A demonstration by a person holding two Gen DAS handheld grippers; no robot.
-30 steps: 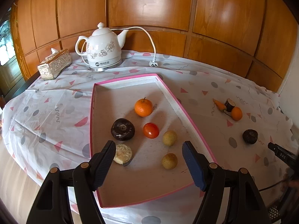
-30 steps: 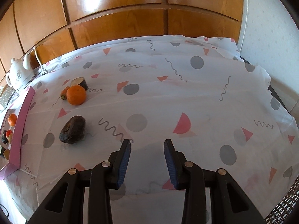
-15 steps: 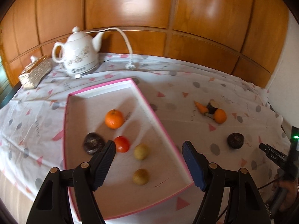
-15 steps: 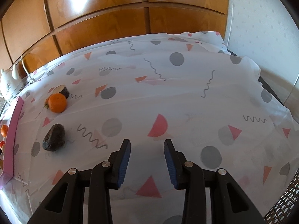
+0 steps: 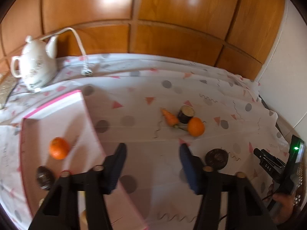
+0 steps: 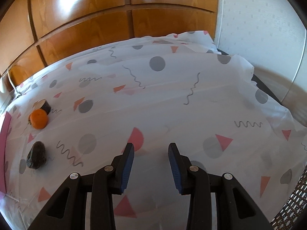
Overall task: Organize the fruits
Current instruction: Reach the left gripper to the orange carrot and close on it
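Observation:
A pink-rimmed tray [image 5: 57,100] lies at the left with an orange [image 5: 59,151] and a dark round fruit [image 5: 45,176] in it. On the patterned cloth to its right lie a carrot [image 5: 169,117], a cut dark piece [image 5: 185,114], a second orange [image 5: 195,127] and a dark round fruit [image 5: 216,157]. My left gripper [image 5: 152,147] hangs over bare cloth beside the tray; its jaws are closing with nothing between them. My right gripper [image 6: 151,146] stands narrowly open over bare cloth, far right of the orange [image 6: 38,119] and the dark fruit [image 6: 36,157].
A white kettle [image 5: 34,67] with its cord and plug [image 5: 86,71] stands at the back left. Wooden panels [image 5: 172,38] back the table. A white wall [image 6: 259,19] and the cloth's drooping edge [image 6: 268,95] bound the right side. A hand [image 5: 284,201] holds the other gripper.
The left wrist view has swung right: the tray slid to the left of the view and the loose fruits came nearer. The left jaws have narrowed. The right view shifted slightly right.

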